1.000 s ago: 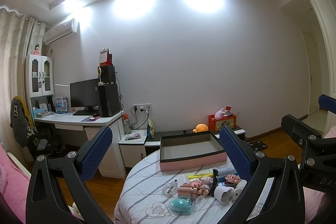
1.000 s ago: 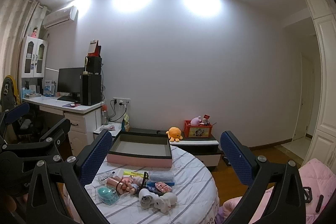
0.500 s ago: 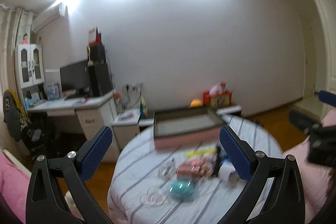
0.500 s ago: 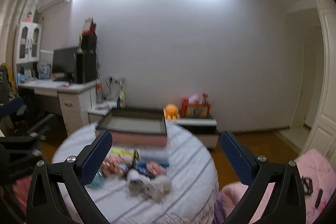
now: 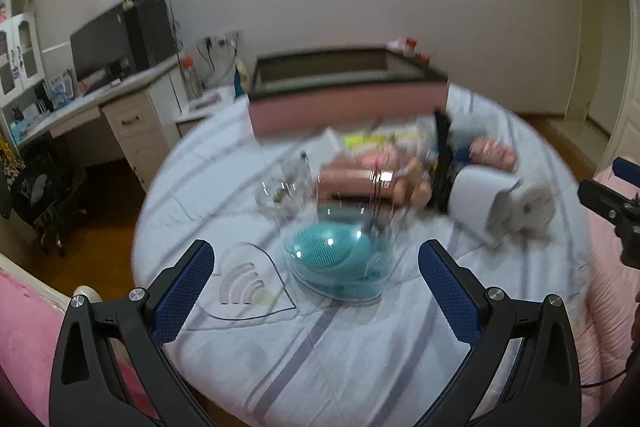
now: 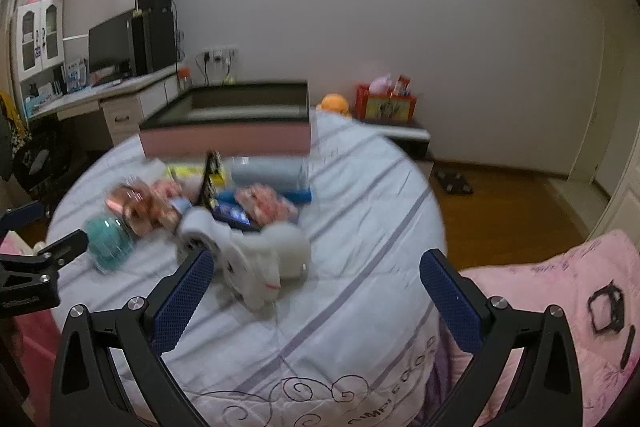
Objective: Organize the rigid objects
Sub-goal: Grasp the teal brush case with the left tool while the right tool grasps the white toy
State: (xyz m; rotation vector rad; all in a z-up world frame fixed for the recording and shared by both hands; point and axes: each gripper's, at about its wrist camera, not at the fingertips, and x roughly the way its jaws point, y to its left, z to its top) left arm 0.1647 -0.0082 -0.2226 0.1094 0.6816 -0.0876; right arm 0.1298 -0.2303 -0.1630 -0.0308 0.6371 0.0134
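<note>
A round table with a striped cloth (image 5: pixel 360 355) holds a pile of small objects. A clear case with a teal brush (image 5: pixel 340 259) lies nearest, straight ahead of my open, empty left gripper (image 5: pixel 316 267). Behind it are a rose-gold tube (image 5: pixel 352 183), a clear bottle (image 5: pixel 286 187) and a white elephant figure (image 5: pixel 504 203). The pink-sided open box (image 5: pixel 344 107) stands at the table's far side. My right gripper (image 6: pixel 316 279) is open and empty, just short of the white elephant (image 6: pixel 260 267). Both views are motion-blurred.
A clear heart-shaped plate (image 5: pixel 248 283) lies left of the teal case. A desk with a monitor (image 5: pixel 104 47) stands at the left, and a low cabinet with a red box (image 6: pixel 386 105) at the back. Pink bedding (image 6: pixel 560 307) borders the table on the right.
Both grippers have tipped down and moved in toward the table. The objects now loom much larger, and both pairs of jaws stay open.
</note>
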